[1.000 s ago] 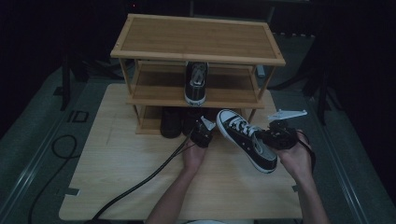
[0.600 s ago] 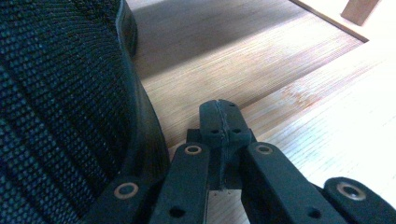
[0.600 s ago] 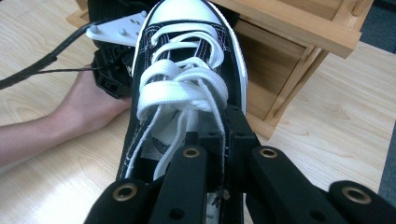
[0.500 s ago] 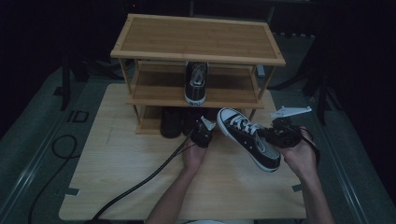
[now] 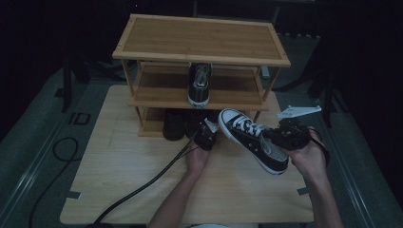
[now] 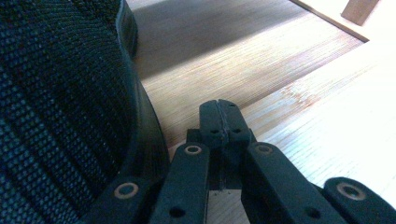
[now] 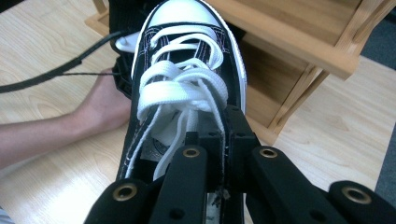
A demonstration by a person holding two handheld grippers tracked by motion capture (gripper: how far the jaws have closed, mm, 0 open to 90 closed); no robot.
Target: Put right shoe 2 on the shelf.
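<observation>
Sneaker (image 5: 253, 139) raised slightly in right gripper (image 5: 279, 137); left gripper (image 5: 207, 137) unmoved.

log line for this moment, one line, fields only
right gripper: shut on sneaker, held above table | left gripper: shut, empty, beside dark shoe | rack: matching sneaker on middle shelf

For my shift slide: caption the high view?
Right gripper lifts a black sneaker before the wooden shoe rack; left gripper shut.

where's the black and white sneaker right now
In the high view the sneaker is right of centre, held off the table by the right tongs, toe toward the shoe rack.
</observation>
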